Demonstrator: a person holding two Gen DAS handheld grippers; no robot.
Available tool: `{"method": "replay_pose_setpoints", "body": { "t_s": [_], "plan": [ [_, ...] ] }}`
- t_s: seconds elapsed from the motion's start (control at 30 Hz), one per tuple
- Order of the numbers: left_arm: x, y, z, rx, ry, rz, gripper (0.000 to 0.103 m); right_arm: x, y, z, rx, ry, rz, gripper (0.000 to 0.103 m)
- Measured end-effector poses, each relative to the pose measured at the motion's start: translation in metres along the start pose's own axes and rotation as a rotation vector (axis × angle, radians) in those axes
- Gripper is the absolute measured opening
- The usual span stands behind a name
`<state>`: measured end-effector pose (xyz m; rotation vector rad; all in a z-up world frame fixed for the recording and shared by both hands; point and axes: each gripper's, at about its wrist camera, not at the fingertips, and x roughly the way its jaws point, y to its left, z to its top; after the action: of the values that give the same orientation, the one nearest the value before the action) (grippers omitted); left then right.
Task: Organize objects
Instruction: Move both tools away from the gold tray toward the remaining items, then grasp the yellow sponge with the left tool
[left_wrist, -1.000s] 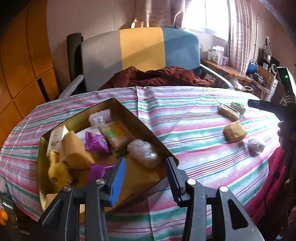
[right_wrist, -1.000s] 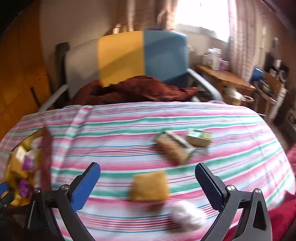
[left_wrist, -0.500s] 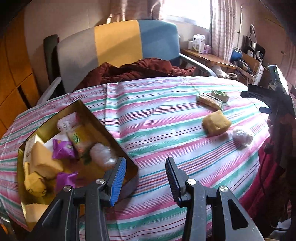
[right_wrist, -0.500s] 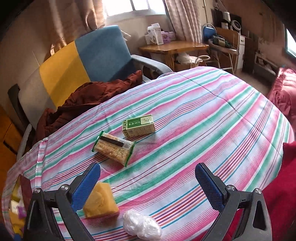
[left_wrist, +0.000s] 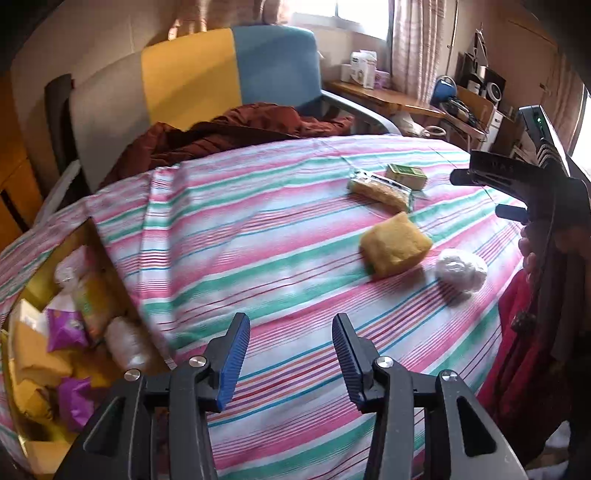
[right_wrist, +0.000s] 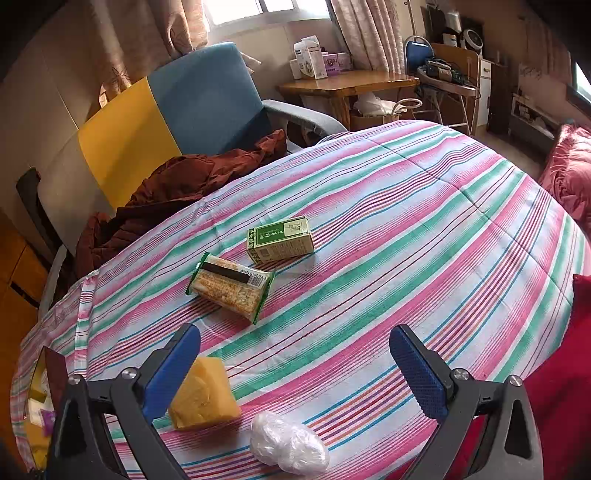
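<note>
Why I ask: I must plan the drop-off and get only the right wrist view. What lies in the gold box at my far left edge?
Observer: The gold box holds purple packets, yellow-wrapped blocks and a clear-wrapped lump against its right wall.
Operator: Is the left claw carrying anything I should wait for?
Observer: No. The left claw is open and empty, above the striped cloth just right of the box.
</note>
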<state>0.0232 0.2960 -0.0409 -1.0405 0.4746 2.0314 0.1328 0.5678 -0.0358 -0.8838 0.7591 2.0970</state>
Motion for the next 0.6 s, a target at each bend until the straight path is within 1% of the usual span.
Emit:
{"method": "replay_pose_setpoints", "body": {
  "t_s": [0.1, 0.23, 0.37, 0.5, 0.6],
  "plan": [
    [0.009, -0.008, 0.006, 0.006, 0.015, -0.024, 0.047, 0.001, -0.001, 0.0, 0.01, 0.005, 0.007, 0.103],
    [0.023, -0.015, 0.018, -0.034, 0.046, -0.095, 0.049, 0.002, -0.003, 0.001, 0.025, 0.009, 0.013, 0.103],
    [0.037, -0.027, 0.033, -0.074, 0.065, -0.166, 0.065, 0.002, -0.007, 0.002, 0.045, 0.011, 0.022, 0.103],
    [0.055, -0.043, 0.05, -0.101, 0.09, -0.214, 0.071, 0.001, -0.009, 0.003, 0.06, 0.006, 0.03, 0.103],
    [0.067, -0.053, 0.063, -0.107, 0.099, -0.225, 0.075, 0.0, -0.013, 0.004, 0.078, 0.001, 0.035, 0.103]
  ]
}}
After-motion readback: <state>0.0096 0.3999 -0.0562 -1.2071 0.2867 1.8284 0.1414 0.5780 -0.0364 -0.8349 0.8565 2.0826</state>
